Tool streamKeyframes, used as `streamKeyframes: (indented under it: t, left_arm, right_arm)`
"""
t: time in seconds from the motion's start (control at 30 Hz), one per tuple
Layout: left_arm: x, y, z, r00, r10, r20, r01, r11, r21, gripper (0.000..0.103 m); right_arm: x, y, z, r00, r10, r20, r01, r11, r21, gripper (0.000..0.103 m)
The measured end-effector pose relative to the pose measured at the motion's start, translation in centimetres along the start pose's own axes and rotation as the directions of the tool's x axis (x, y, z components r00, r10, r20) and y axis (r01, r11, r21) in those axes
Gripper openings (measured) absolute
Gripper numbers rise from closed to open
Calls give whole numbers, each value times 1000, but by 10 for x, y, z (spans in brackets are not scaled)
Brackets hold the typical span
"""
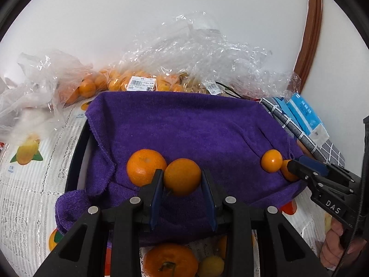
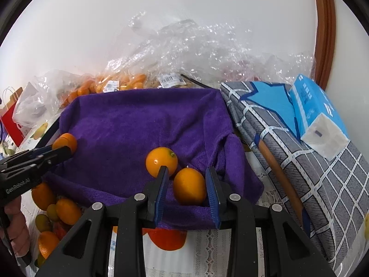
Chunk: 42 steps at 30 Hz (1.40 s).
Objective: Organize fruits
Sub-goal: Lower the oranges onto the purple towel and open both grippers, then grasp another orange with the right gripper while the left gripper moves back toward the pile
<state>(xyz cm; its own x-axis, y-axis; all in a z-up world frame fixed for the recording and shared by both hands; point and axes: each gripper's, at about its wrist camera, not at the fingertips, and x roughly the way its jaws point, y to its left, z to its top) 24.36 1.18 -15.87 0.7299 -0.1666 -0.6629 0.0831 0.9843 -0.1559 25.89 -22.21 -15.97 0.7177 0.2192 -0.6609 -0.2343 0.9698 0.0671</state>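
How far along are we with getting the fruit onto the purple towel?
Early. Four fruits are at the purple towel. The left gripper brackets a tangerine beside another; the right gripper brackets a small orange fruit beside another. Left: the bagged fruit behind.

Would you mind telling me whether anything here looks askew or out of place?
The purple towel is rumpled, its near-left corner bunched and spilling over the black tray rim. Crumpled plastic bags lie heaped behind.
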Motion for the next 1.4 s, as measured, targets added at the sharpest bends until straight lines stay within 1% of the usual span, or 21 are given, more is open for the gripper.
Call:
streamKeyframes:
  t: [0.07,0.1,0.17,0.33,0.4,0.47,0.6,0.67,0.77,0.83,0.9,0.97,1.03,1.1,1.13,1.2,1.23,1.27,1.3,1.37,1.4]
  left_arm:
    - [2,1,0,1000,-7,-10,7,1000,-5,31]
    - [2,1,0,1000,-10,-10,10,1000,-6,31]
    - [2,1,1,1000,-7,-10,7,1000,-5,31]
    - [2,-1,0,1000,-6,-16,6,1000,11,31]
    - [0,0,1,1000,-21,-7,21,1000,6,33]
    - [-3,3,2,999,-42,6,42,999,-8,39]
    - [-9,9,4,997,-75,20,76,996,-49,40]
    - [-12,11,5,996,-81,35,84,994,-64,40]
    - [-17,14,5,996,-50,80,56,995,-78,40]
    - [-18,16,6,995,-49,90,57,995,-86,40]
    - [-19,19,8,994,-64,93,74,992,-106,39]
    - [-23,21,8,990,-90,106,102,987,-123,39]
    - [-30,21,8,988,-91,125,106,987,-121,39]
    - [-37,22,7,988,-72,137,89,989,-117,39]
    - [-41,23,7,989,-52,142,68,991,-114,40]
    - [-48,25,6,988,-30,152,48,992,-114,40]
    - [-52,27,5,988,-11,155,29,993,-114,40]
    - [-56,28,4,988,9,151,8,994,-111,40]
    - [-59,30,3,989,17,147,-1,994,-109,41]
    - [-66,35,-4,990,28,137,-14,995,-103,47]
    - [-71,37,-9,990,36,133,-22,995,-100,47]
  right_arm:
    - [-4,-1,0,1000,5,21,-5,1000,3,50]
    - [-5,-2,0,1000,9,28,-9,1000,6,51]
    - [-6,-2,0,999,19,35,-19,1000,7,51]
    - [-9,2,0,999,-12,53,12,1000,-3,51]
    - [-9,2,0,998,-16,57,16,1000,-2,51]
    - [-10,1,-1,998,-22,63,22,1000,8,51]
    - [-10,-5,0,997,-47,65,44,998,41,51]
    - [-11,-5,1,996,-53,66,51,998,41,51]
    - [-13,-1,0,996,-65,60,64,998,16,51]
    - [-13,0,-2,998,-33,48,33,999,17,51]
    - [-14,2,-3,999,-18,38,18,1000,16,51]
    - [-21,7,-4,998,-38,47,37,999,11,51]
    - [-31,12,-7,998,-37,49,36,999,21,51]
    - [-41,16,-12,999,-13,41,12,999,41,51]
    - [-46,19,-16,999,-5,34,3,999,52,51]
    - [-55,23,-24,1000,2,17,-3,997,78,51]
    - [-57,26,-27,1000,3,5,-3,996,89,54]
    - [-60,29,-31,1000,4,-7,-4,995,98,57]
    - [-61,31,-34,1000,5,-13,-3,995,100,57]
    - [-67,38,-43,1000,8,-30,-5,995,95,57]
    - [-69,40,-47,999,15,-35,-11,996,94,57]
